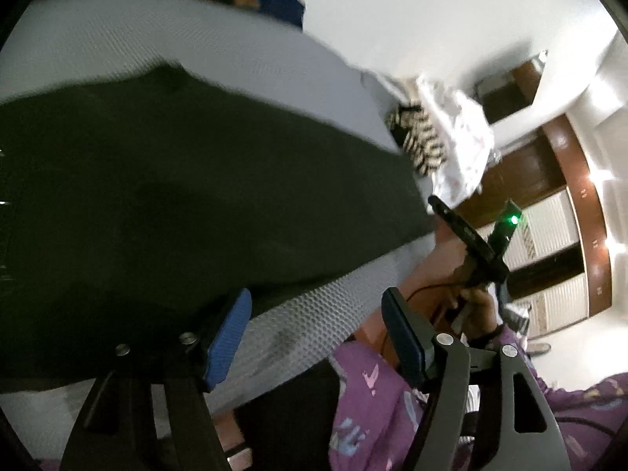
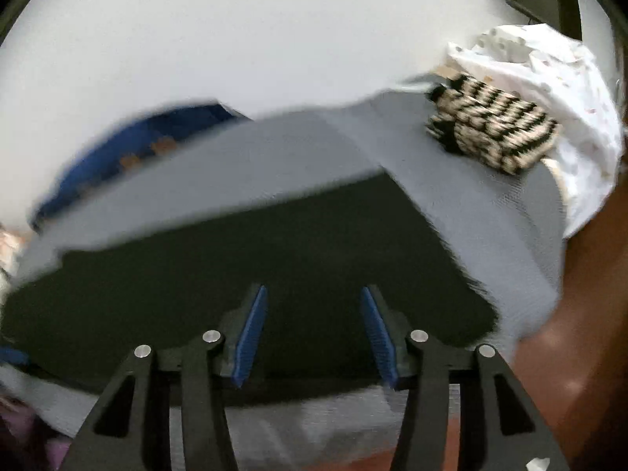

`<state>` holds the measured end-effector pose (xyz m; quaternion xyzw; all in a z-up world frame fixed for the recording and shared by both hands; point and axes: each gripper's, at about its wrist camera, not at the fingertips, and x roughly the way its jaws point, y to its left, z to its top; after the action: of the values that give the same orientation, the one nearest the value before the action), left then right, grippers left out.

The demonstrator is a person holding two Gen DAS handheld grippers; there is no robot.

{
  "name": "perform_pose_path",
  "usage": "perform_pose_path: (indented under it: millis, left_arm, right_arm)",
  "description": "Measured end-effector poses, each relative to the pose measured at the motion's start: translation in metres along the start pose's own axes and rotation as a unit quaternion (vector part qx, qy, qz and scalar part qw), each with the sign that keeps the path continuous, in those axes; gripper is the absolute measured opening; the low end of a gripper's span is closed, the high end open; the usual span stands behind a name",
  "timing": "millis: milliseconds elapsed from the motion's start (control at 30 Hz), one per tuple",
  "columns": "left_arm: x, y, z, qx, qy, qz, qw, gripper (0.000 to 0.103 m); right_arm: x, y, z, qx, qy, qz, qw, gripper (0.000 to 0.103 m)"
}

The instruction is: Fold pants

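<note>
With both sets of jaws spread and empty, I am judging the pants need re-gripping squarely at six o'clock hem corners.

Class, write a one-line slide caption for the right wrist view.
Open right gripper above dark pants spread on a grey mattress, striped knit beyond.

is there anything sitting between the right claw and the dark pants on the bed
Nothing visible. The right claw is open with only air between its pads, directly above the dark pants spread on the grey bed cover. The striped knit item and white cloth lie off at the far corner, clear of that path.
</note>
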<state>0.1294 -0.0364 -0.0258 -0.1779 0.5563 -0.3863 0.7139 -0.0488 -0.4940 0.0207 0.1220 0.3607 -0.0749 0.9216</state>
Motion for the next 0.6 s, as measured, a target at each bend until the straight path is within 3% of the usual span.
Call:
perform_pose_path:
  millis: [133,267,367,433,600]
  left_arm:
    - [-0.07,0.026,-0.003,-0.03,-0.075,0.019,0.9966,0.076]
    - [-0.147,0.072,-0.014,-0.071,-0.144,0.088,0.9831,0.078]
    - [-0.186,0.103,-0.024,-0.087,-0.161,0.154,0.9709,0.078]
    - [-0.204,0.117,-0.03,-0.094,-0.169,0.179,0.9645,0.078]
    - [-0.223,0.153,-0.046,-0.11,-0.162,0.194,0.9613,0.078]
  right_arm:
    - [0.024,0.073,0.011,-0.045,0.02,0.125,0.991,0.05]
    - [0.069,0.149,0.009,-0.096,0.059,0.21,0.971,0.051]
    - [0.096,0.209,-0.003,-0.131,0.084,0.244,0.957,0.051]
    - [0.117,0.251,-0.014,-0.151,0.103,0.273,0.945,0.052]
    - [0.158,0.351,-0.043,-0.208,0.133,0.32,0.914,0.052]
